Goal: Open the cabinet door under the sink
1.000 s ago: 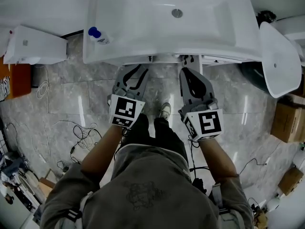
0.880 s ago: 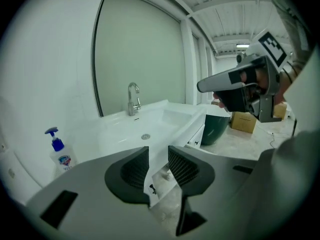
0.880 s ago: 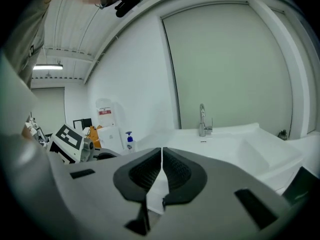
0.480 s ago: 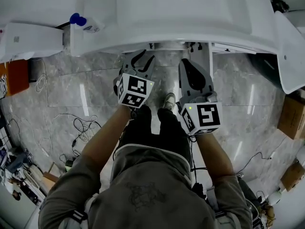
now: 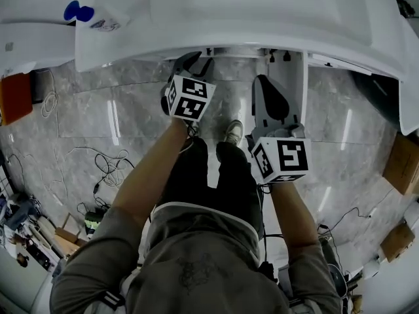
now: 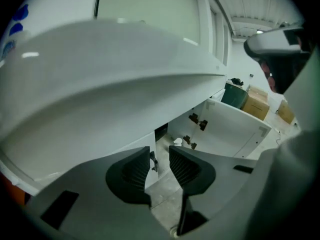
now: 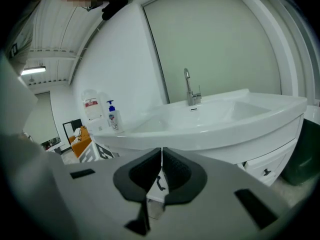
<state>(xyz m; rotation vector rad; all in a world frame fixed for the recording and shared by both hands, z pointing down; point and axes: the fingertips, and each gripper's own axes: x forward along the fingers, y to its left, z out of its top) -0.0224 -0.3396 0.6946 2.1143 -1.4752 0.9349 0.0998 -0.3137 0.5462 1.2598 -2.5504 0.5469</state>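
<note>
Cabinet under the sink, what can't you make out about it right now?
Head view: the sink overhangs and hides the cabinet front.
Left gripper view: the cabinet interior is a dark slit; contents unreadable.
Right gripper view: the right gripper itself covers all but a strip of one door.

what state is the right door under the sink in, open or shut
Open: the cabinet door stands swung well outward, with its hinges showing on its inner face.

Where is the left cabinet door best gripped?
On the small dark handle by the inner edge of the door. Come straight from the front with the left gripper, open jaws either side: it is an upright bar standing proud of the flat face.
</note>
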